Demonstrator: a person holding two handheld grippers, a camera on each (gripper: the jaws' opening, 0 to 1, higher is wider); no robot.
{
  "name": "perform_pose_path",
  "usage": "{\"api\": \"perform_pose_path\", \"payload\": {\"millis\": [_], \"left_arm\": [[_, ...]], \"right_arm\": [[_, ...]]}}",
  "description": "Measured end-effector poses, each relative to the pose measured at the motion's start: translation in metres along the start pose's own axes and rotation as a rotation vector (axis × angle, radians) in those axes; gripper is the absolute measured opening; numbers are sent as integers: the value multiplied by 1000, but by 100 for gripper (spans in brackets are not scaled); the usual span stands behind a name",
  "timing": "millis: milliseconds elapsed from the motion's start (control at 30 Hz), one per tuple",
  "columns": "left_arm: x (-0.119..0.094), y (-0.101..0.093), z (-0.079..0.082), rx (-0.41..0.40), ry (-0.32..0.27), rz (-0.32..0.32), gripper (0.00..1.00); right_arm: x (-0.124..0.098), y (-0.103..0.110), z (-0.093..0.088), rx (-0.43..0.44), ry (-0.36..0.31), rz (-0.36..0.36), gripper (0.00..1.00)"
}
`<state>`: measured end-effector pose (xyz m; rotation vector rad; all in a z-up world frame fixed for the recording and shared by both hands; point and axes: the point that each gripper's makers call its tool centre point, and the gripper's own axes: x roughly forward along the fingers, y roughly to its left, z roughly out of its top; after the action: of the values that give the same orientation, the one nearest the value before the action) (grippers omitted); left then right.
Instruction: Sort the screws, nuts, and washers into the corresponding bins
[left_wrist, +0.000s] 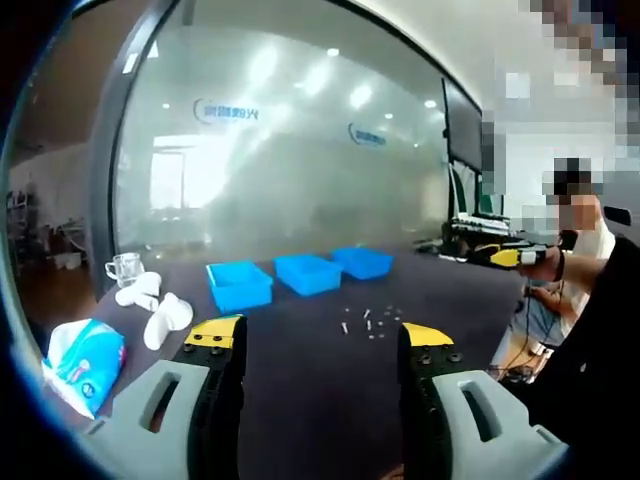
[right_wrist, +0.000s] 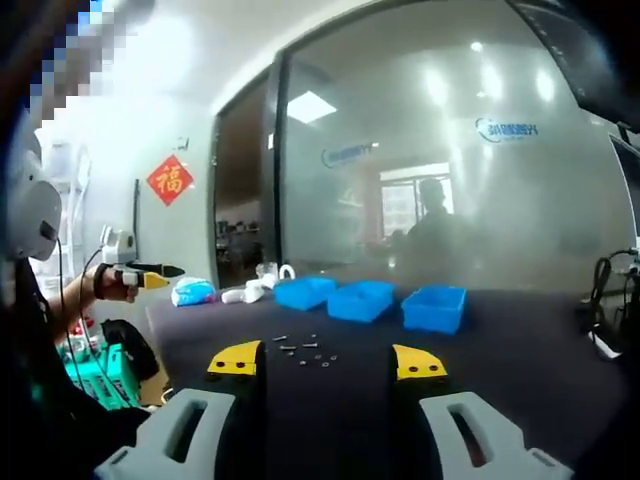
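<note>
Both the left gripper (left_wrist: 320, 335) and right gripper (right_wrist: 326, 360) hover with jaws spread and nothing between them, while the scattered screws, nuts and washers (right_wrist: 305, 351) lie on the dark table (right_wrist: 520, 370) just before the three blue bins (right_wrist: 362, 299).

A dark matte table (left_wrist: 330, 390) carries three blue plastic bins (left_wrist: 305, 273) in a row. Near the bins lie scattered small metal fasteners (left_wrist: 368, 322); beside them, white objects (left_wrist: 155, 308), a clear glass mug (left_wrist: 124, 267) and a blue-white tissue pack (left_wrist: 82, 362).
</note>
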<state>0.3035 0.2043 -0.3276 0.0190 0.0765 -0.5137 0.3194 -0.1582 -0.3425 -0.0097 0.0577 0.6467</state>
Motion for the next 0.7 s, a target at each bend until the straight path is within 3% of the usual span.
{"api": "perform_pose_path", "payload": {"millis": [100,267,700], "left_arm": [[-1,1,-1,-1,2,0,60],[-2,2,-2,-7,-3,3,60],[-10,9,-5,-12,-3,21,60]], "right_arm": [[6,5,-3,1,32,74,44],[18,9,-5,-13,69,139,44],[51,26,-5,-144,174,305,43]]}}
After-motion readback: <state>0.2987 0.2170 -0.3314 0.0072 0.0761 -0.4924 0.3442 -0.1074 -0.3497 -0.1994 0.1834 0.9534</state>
